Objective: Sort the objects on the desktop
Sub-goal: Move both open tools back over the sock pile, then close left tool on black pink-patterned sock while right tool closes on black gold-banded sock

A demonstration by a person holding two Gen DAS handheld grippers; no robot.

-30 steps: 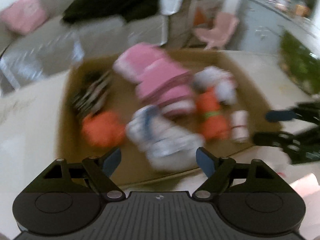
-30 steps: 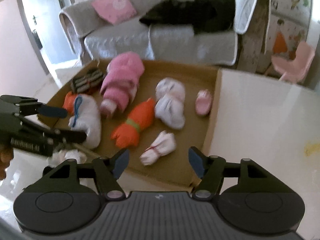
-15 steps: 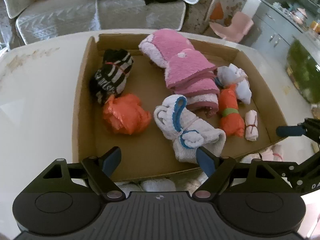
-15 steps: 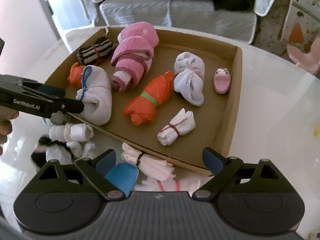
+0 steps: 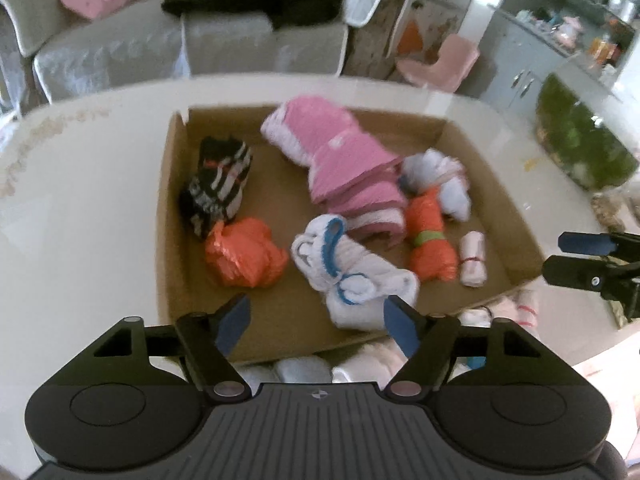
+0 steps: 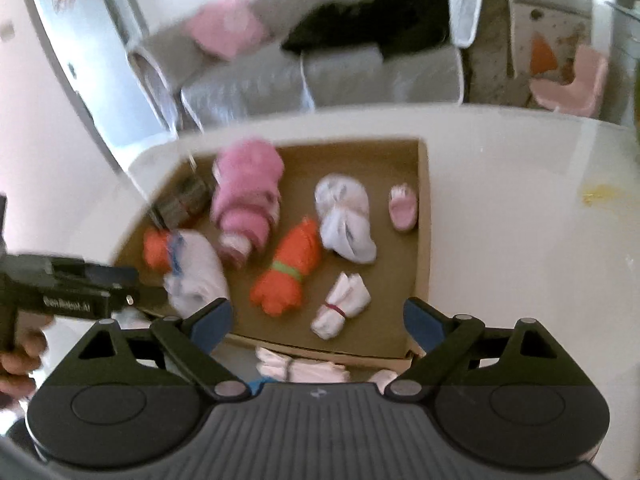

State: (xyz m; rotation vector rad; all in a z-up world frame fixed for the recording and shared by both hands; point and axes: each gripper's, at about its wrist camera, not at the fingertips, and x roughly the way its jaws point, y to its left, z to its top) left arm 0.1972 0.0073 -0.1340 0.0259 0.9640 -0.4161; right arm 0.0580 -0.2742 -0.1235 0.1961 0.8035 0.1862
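Note:
A shallow cardboard tray [image 5: 168, 220] [image 6: 424, 240] on the white table holds several rolled cloth bundles. Among them are a pink towel roll [image 5: 344, 160] [image 6: 248, 200], striped black-and-white socks [image 5: 218, 190], an orange bundle [image 5: 244, 252], a white bundle with blue trim [image 5: 352, 276] [image 6: 196, 272], an orange roll with a green band [image 5: 430, 240] [image 6: 288, 272] and a small white roll tied in red [image 5: 472, 258] [image 6: 340, 304]. My left gripper [image 5: 316, 316] [image 6: 120, 284] hovers over the tray's near edge, its jaws closing slightly with nothing between them. My right gripper [image 6: 318, 314] [image 5: 576, 256] is open and empty over the near right corner.
Loose white and pink sock rolls [image 5: 304, 368] [image 6: 300, 368] lie on the table just in front of the tray. A small pink slipper [image 6: 402, 208] sits at the tray's right wall. A grey sofa [image 5: 160, 48] stands behind the table. A green plant [image 5: 580, 144] is at the right.
The right gripper's jaws have spread wider than a second ago. Both grippers have risen and drawn back from the tray. The left jaws have narrowed slightly.

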